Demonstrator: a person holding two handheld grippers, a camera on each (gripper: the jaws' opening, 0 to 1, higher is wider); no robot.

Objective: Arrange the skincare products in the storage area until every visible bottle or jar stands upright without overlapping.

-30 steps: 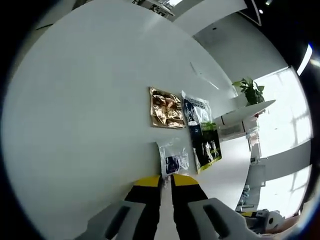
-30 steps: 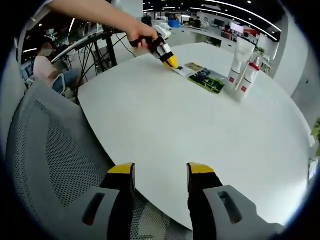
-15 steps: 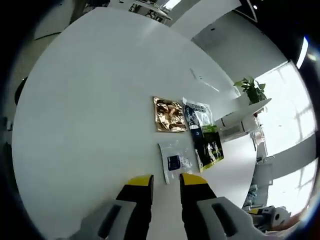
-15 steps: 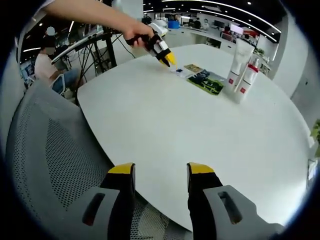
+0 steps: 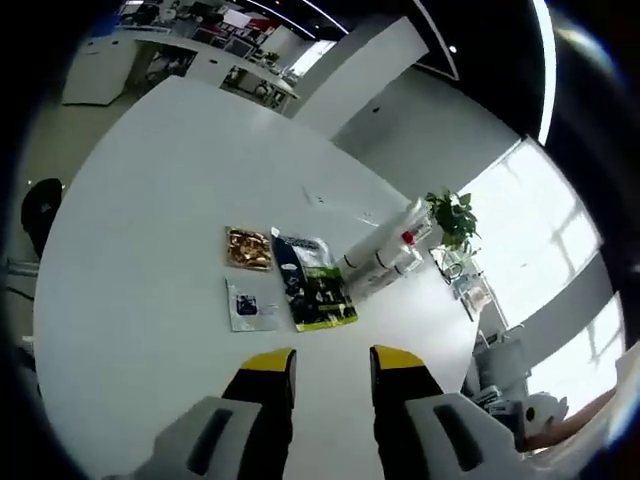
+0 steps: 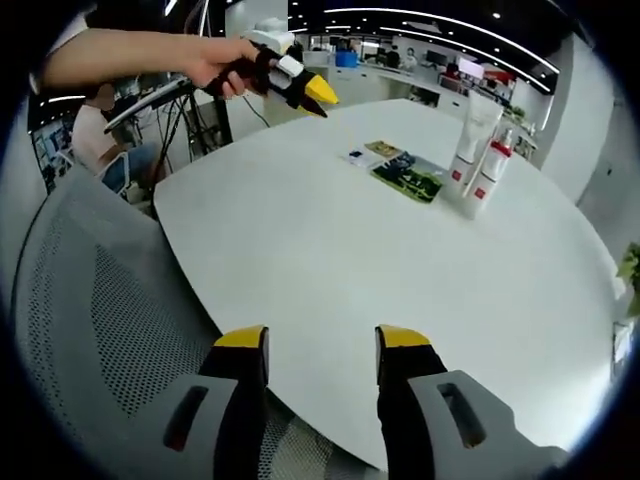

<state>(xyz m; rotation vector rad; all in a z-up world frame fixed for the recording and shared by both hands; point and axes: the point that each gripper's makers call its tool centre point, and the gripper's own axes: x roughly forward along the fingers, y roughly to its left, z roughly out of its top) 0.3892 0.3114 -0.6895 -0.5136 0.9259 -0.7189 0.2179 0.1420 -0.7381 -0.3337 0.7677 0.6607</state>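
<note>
Left gripper: jaws stood apart, nothing between them, held up in the air.
Left hand: wrapped around the handle, forearm stretched out bare, yellow tips pointing forward.
Right gripper: jaws parted wide, empty, held low and level, well apart from the left.

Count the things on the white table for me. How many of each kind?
Flat packets: 4, gold, clear, blue-and-white, green-and-black.
Tall white containers with red labels: 2, a tube and a bottle, both standing.
Total: 6.
</note>
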